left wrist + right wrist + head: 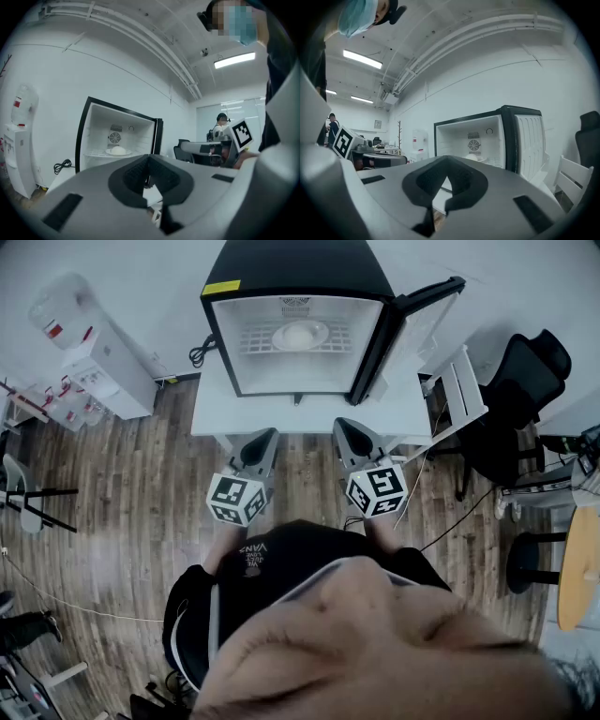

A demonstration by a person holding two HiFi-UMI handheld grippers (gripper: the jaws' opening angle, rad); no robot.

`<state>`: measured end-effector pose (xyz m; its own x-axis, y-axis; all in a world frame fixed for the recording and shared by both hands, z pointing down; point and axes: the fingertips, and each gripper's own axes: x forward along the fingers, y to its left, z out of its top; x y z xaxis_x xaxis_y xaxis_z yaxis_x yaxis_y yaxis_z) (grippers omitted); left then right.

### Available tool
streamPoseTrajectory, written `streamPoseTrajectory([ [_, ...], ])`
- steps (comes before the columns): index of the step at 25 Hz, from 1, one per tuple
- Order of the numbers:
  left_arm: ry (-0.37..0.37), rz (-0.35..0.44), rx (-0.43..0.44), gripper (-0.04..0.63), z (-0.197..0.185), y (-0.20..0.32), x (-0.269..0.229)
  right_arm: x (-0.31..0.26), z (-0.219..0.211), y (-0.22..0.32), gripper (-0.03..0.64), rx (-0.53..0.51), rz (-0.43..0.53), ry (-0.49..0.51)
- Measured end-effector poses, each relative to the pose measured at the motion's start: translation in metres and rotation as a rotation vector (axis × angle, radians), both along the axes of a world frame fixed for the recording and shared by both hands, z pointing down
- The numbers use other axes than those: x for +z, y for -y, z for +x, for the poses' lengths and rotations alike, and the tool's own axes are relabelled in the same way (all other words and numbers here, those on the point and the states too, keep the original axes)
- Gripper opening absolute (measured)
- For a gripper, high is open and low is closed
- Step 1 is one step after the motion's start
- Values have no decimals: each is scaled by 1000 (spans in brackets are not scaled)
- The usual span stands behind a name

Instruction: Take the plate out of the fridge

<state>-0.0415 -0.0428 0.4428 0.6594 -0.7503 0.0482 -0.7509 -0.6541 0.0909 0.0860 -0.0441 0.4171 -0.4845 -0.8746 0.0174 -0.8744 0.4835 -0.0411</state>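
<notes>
Wood-plank flooring (122, 493) is seen under a white desk (211, 413), on which a black fridge (281, 268) stands with its door open. The plate (300, 335) rests on its wire shelf (253, 341). A yellow label (222, 287) on the fridge top is too small to be read. The left gripper (266, 437) and right gripper (345, 429) are held before the desk, jaws closed on nothing.

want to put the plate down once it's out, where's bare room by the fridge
Bare: the white table strip in front of the fridge. Crowded: a cable at its left, the open door and white chair at right.
</notes>
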Motion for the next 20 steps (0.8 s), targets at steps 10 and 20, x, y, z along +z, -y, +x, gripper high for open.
streamPoseTrajectory([
  [10,-9,-43,-15,17,14,-7,6,5,13,-4,12,-25,-22,13],
  [20,-26,-53,-77,17,27,-5,15,15,35,5,12,-58,-44,41],
])
